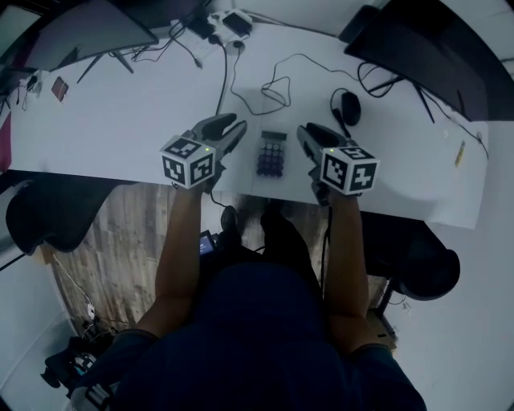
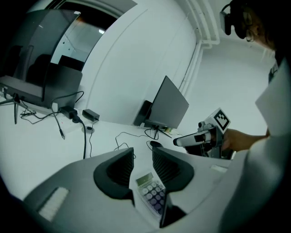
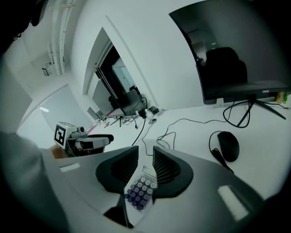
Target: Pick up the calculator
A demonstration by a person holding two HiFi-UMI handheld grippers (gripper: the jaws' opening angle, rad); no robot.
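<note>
The calculator (image 1: 271, 154) lies flat on the white table (image 1: 120, 112), close to the table's near edge, with its display end pointing away from the person and its keys facing up. The left tool (image 1: 231, 127) hangs just left of the calculator and the right tool (image 1: 308, 133) just right of it, so the calculator sits between the two, apart from both. Each tool points forward and downward, angled slightly in towards the calculator.

In the left gripper view the jaws stand apart. The calculator shows low in the gap between them, and neither pad presses on it. The right gripper view shows the same: jaws apart, keypad visible through the gap, nothing clamped.

Beyond the calculator a thin black cable (image 1: 277, 87) loops across the table. A black mouse (image 1: 348, 104) rests beyond the calculator and to its right. A power strip (image 1: 226, 22) lies far behind the calculator at the table's back edge.
</note>
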